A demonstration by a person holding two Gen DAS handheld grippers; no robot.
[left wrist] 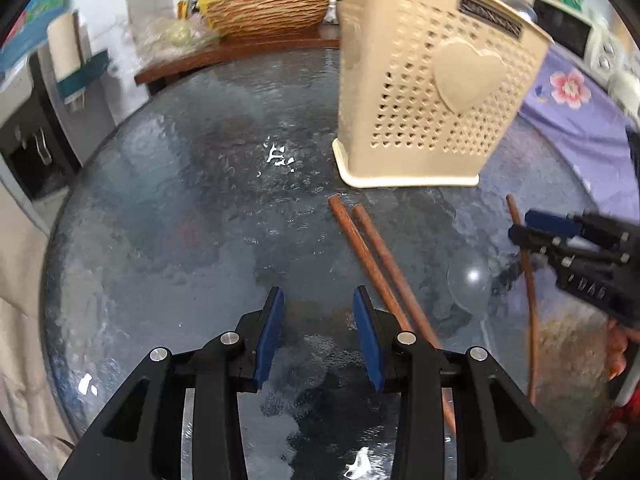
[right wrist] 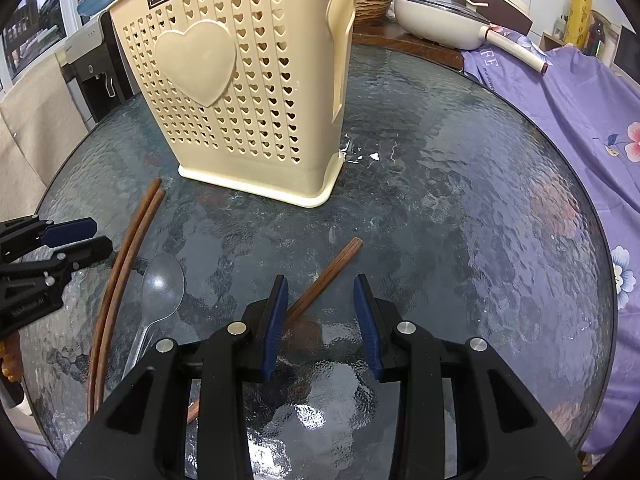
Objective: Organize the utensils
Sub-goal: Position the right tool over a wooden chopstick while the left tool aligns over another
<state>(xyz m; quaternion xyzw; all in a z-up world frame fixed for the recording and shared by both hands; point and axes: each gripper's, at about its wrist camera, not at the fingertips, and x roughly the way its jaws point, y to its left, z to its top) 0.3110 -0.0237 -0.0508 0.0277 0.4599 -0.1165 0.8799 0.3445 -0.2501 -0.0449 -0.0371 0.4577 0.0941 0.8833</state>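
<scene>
Both the left tool (left wrist: 318, 320) and right tool (right wrist: 321, 308) hover part-open and empty over the round textured-glass worktop (right wrist: 480, 220), where brown wooden chopsticks (right wrist: 132, 248) and a clear plastic spoon (right wrist: 162, 288) lie lower left, below the cream perforated plastic utensil holder (right wrist: 240, 92).

Your two grippers, left (left wrist: 318, 334) and right (right wrist: 320, 324), are black plastic with blue-padded fingers (left wrist: 269, 336) and silver screws.

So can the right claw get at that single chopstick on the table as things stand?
Probably yes. The right claw is open above the single chopstick, which lies bare on the glass table, angled under its left finger; nothing covers it.
</scene>
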